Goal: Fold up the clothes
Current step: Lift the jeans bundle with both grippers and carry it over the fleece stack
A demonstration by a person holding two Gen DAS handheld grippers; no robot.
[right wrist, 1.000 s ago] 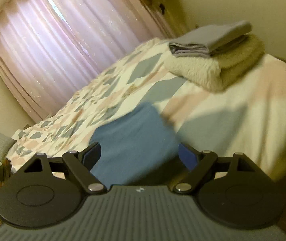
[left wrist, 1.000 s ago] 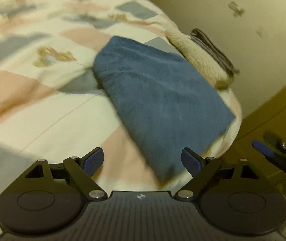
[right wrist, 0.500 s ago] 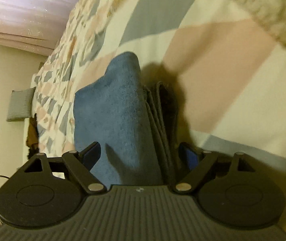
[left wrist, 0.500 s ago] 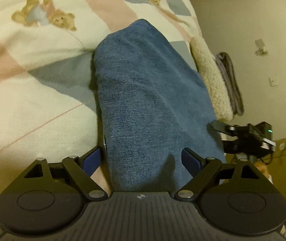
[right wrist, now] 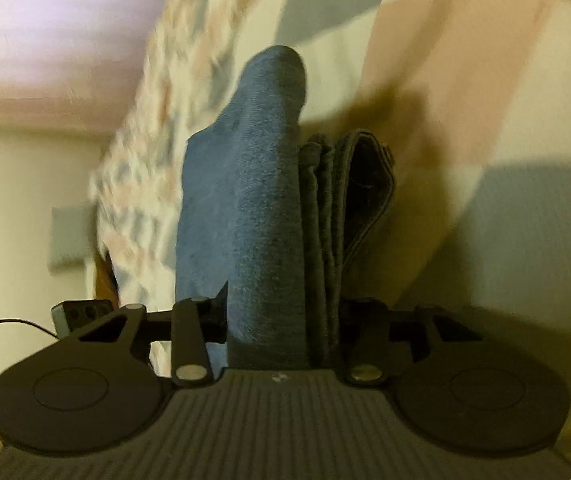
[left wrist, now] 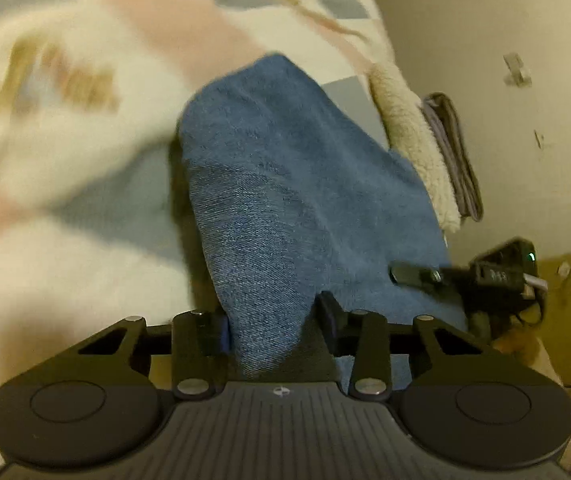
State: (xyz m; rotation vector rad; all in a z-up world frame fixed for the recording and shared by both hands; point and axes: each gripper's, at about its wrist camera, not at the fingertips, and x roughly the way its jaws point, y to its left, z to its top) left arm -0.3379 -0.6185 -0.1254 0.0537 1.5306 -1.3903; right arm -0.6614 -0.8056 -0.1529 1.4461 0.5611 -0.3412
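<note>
The bed fills most of both views, covered by a patchwork quilt of cream, pink and grey squares. At its far edge, in the left wrist view, a cream fleece blanket lies folded with a grey folded garment on top, beside the wall. Nearer, the folded blue jeans lie on the quilt at the bed's near edge, a long packet whose long axis runs away from both cameras; in the right wrist view the stacked layer edges face right and the rounded far end points toward the curtain side of the room.

The left hand-held gripper is clenched on the near end of the jeans, denim bunched between its pads. The right hand-held gripper grips the whole thickness of the packet at its own end, jaws closed against the outer layers.

The step in hand looks like lifting or shifting the folded packet, probably toward the stack. To do it well, both grips should hold all layers evenly, rise together and keep the packet level, so the inner folds do not slide out. The loose flap on the right side seems the likeliest part to slip.
</note>
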